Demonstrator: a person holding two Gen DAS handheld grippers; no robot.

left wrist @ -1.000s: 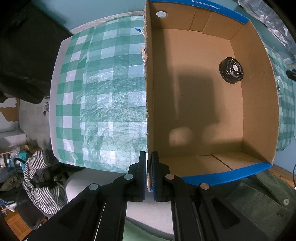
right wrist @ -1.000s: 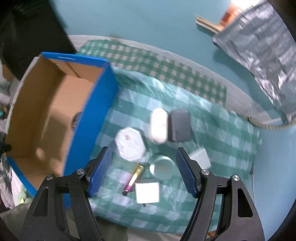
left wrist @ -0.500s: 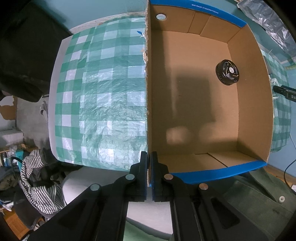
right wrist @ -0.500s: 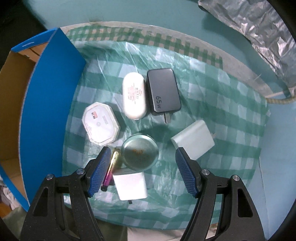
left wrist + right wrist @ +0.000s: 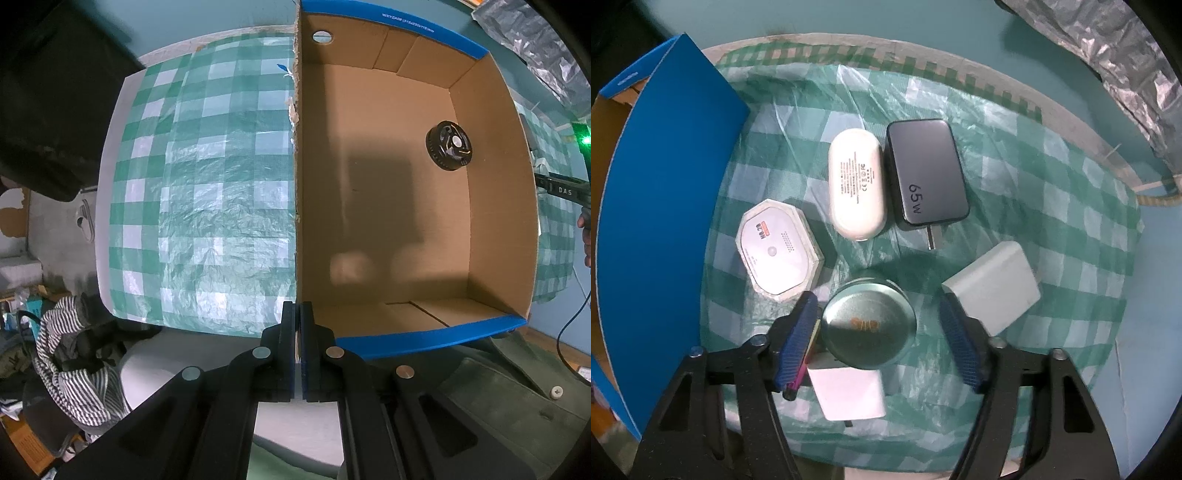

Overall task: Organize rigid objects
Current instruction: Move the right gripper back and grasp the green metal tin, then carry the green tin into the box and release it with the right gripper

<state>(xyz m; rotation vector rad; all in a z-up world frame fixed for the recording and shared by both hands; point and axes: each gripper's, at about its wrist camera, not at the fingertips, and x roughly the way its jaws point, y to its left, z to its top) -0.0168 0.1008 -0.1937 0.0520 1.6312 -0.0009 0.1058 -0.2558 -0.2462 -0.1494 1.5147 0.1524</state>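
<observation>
1. Box (image 5: 388, 206), centre-right of the left view: left gripper (image 5: 298, 347) clenched on its wall.
2. Round tin (image 5: 868, 325), lower centre: right gripper (image 5: 879, 343) has been closing around it, not gripping yet.
3. Next, I'd guess: squeeze, lift, drop it in.

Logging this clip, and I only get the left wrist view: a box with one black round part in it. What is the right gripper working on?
Observer: The right gripper straddles a round green tin; its jaws have just been closing, pads not yet on it.
Operator: Anything crowding it?
Observer: A thin purple-and-gold stick lies between the tin and one pad.
Operator: What else waits outside the box?
Observer: A white oval case, a black charger, an octagonal white puck, two white adapters.
</observation>
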